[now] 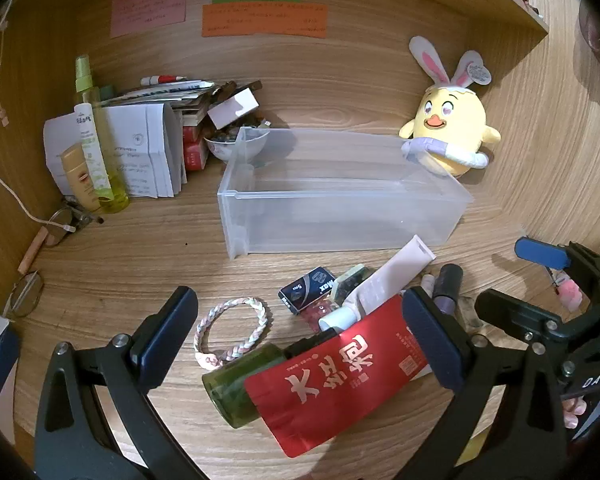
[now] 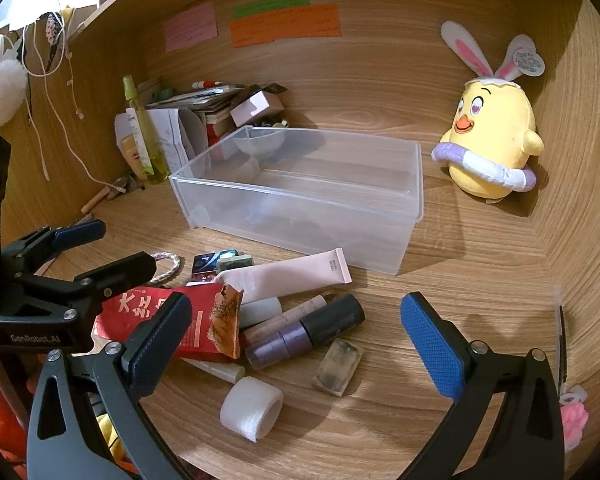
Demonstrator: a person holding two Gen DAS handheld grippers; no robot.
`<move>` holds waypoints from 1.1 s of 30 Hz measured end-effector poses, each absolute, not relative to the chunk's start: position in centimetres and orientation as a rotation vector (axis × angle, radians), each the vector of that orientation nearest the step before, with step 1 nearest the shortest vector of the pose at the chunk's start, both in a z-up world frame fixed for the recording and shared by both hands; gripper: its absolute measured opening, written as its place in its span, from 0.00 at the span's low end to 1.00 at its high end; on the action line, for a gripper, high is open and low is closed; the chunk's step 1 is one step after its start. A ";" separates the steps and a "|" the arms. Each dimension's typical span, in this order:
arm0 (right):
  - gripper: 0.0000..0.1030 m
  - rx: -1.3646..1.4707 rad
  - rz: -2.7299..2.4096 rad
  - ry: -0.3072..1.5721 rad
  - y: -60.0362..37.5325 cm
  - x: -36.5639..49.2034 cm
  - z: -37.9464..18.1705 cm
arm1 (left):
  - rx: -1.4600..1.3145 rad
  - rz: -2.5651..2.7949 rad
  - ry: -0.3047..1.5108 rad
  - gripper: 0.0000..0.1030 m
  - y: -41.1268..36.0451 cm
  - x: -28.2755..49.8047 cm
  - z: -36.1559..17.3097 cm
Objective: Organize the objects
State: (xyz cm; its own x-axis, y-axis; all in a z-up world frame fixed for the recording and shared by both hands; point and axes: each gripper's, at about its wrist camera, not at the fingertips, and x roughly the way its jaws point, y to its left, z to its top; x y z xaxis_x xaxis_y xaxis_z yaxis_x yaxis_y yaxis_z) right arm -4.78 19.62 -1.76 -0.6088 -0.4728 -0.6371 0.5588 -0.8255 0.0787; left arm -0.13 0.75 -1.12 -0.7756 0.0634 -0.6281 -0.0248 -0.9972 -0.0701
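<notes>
A clear plastic bin (image 1: 340,200) (image 2: 300,200) stands empty in the middle of the desk. In front of it lies a pile: a red foil pouch (image 1: 336,384) (image 2: 204,320), a green bottle (image 1: 236,388), a pink tube (image 1: 392,276) (image 2: 288,272), a braided bracelet (image 1: 256,308), a dark small box (image 1: 308,290), a purple-and-black bottle (image 2: 304,332), a white foam roll (image 2: 252,406) and a grey block (image 2: 338,366). My left gripper (image 1: 300,344) is open, hovering over the pouch and bottle. My right gripper (image 2: 296,340) is open above the pile.
A yellow plush chick (image 1: 452,132) (image 2: 492,144) sits at the back right. Bottles, papers, boxes and a bowl (image 1: 236,146) crowd the back left corner. Glasses (image 1: 28,292) lie at the left. Wooden walls enclose the desk on three sides.
</notes>
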 end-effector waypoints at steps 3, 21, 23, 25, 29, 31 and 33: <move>1.00 0.897 -2.385 0.172 19.6 -4.7 -1.8 | -1.036 2.909 -0.092 1.00 0.8 -0.2 -1.1; 1.00 0.895 -2.379 0.180 19.3 -4.6 -1.9 | -1.037 2.899 -0.101 1.00 0.6 -0.3 -1.1; 1.00 0.892 -2.381 0.178 19.3 -4.6 -1.9 | -1.037 2.898 -0.095 1.00 0.6 -0.3 -1.1; 1.00 0.894 -2.382 0.176 19.3 -4.6 -1.9 | -1.034 2.896 -0.089 1.00 0.7 -0.2 -1.1; 1.00 0.896 -2.381 0.173 19.3 -4.7 -1.8 | -1.028 2.896 -0.086 1.00 0.8 -0.2 -1.0; 1.00 0.896 -2.380 0.173 19.3 -4.7 -1.8 | -1.029 2.897 -0.085 1.00 0.8 -0.2 -1.0; 1.00 0.896 -2.380 0.172 19.3 -4.8 -1.8 | -1.029 2.897 -0.086 1.00 0.8 -0.2 -1.0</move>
